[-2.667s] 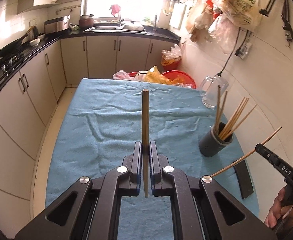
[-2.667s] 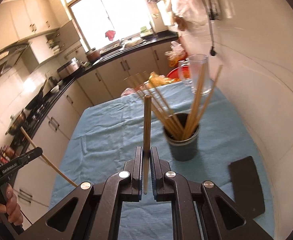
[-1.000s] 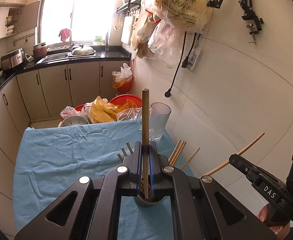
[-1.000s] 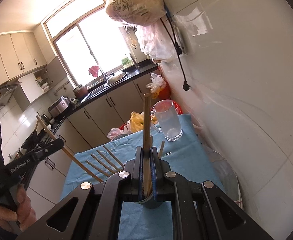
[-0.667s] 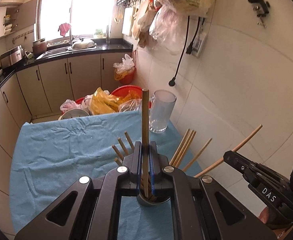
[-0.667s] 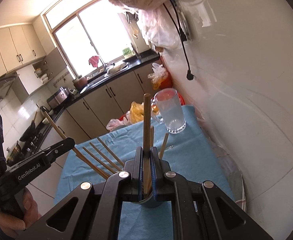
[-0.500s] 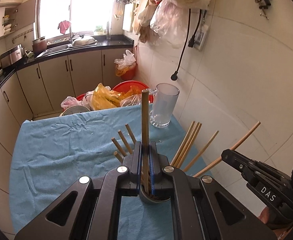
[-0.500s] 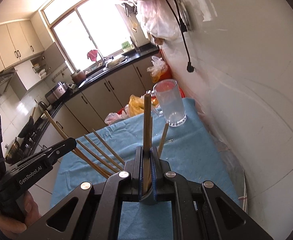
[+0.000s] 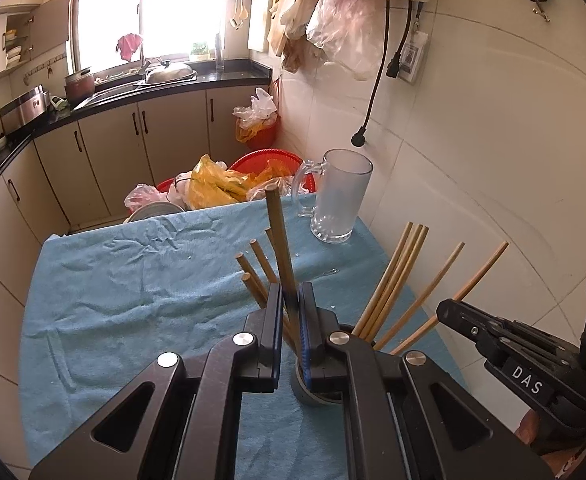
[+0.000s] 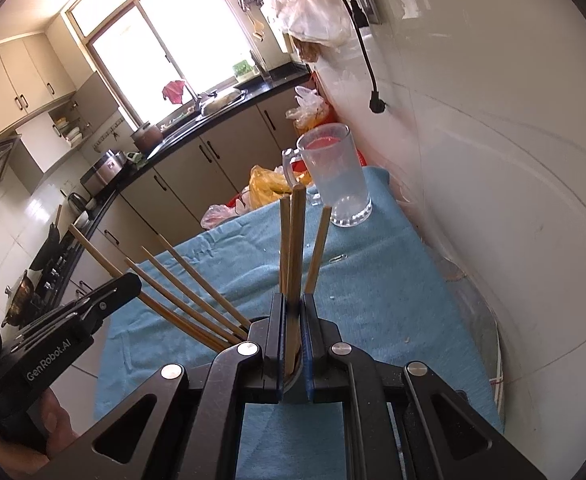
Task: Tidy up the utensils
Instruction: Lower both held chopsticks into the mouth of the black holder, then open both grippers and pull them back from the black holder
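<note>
Item: my left claw (image 9: 291, 312), pads pressed on one chopstick (image 9: 277, 236), which leans slightly left above the holder.

Item: my right claw (image 10: 291, 320), pads pinching a second chopstick (image 10: 296, 248), near upright, its lower end at the holder's mouth.

Item: grey holder (image 9: 307, 390), standing near the table's right edge, mostly hidden behind my jaws; several chopsticks (image 9: 397, 276) already in it, fanned to both sides.

Item: blue cloth (image 9: 133, 288), covering the table, wrinkled.

Item: glass mug (image 9: 339, 198), upright at the far right corner of the table, well apart from the holder.

Item: red basin (image 9: 269, 160) with yellow bag (image 9: 213, 182), beyond the table's far edge.
</note>
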`<state>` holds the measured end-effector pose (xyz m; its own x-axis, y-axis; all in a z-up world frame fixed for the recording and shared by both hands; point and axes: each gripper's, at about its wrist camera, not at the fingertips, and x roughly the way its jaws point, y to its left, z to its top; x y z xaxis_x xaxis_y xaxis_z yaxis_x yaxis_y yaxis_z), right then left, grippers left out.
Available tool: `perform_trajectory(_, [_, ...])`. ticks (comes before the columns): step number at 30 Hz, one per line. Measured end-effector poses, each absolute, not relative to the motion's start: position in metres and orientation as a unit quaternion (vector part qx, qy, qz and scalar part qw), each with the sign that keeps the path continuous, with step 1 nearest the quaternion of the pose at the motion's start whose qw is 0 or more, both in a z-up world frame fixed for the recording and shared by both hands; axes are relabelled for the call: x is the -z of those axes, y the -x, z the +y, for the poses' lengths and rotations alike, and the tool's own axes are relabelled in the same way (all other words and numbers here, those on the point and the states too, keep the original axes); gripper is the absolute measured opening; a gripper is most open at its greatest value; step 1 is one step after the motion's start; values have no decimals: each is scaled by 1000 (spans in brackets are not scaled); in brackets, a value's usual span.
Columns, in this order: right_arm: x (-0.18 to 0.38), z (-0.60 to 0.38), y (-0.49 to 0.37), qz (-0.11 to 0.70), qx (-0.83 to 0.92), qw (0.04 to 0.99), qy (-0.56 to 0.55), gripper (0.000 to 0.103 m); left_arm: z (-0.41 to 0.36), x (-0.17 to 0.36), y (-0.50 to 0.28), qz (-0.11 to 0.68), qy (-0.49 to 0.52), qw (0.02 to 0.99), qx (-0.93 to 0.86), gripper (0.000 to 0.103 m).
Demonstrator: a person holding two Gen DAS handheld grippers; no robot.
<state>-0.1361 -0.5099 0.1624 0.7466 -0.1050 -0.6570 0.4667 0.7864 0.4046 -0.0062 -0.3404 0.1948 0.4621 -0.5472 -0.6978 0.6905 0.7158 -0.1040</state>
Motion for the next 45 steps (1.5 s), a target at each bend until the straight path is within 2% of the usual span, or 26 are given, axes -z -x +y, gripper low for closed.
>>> perform_trajectory(21, [-140, -508, 120, 344, 157, 880, -287, 7, -347, -178, 0, 378, -110, 844, 364, 8])
perform_trajectory(35, [-160, -510, 127, 323, 163, 889, -280, 8, -345, -179, -3, 379, -108, 848, 353, 9])
perform_trajectory(36, [-161, -511, 128, 321, 164, 890, -279, 8, -345, -179, -3, 379, -108, 849, 352, 10])
perform_trajectory(38, [-166, -511, 132, 316, 169, 892, -276, 8, -344, -179, -2, 379, -108, 851, 348, 17])
perform_trajectory(40, [-169, -512, 136, 312, 172, 893, -275, 8, -343, -180, -2, 376, -107, 854, 344, 28])
perform_trajectory(42, [-172, -512, 140, 309, 175, 893, -277, 9, -342, -182, -1, 374, -105, 856, 341, 30])
perform_trajectory(45, [-175, -513, 149, 304, 183, 892, -281, 15, -341, -183, 0, 374, -105, 856, 342, 33])
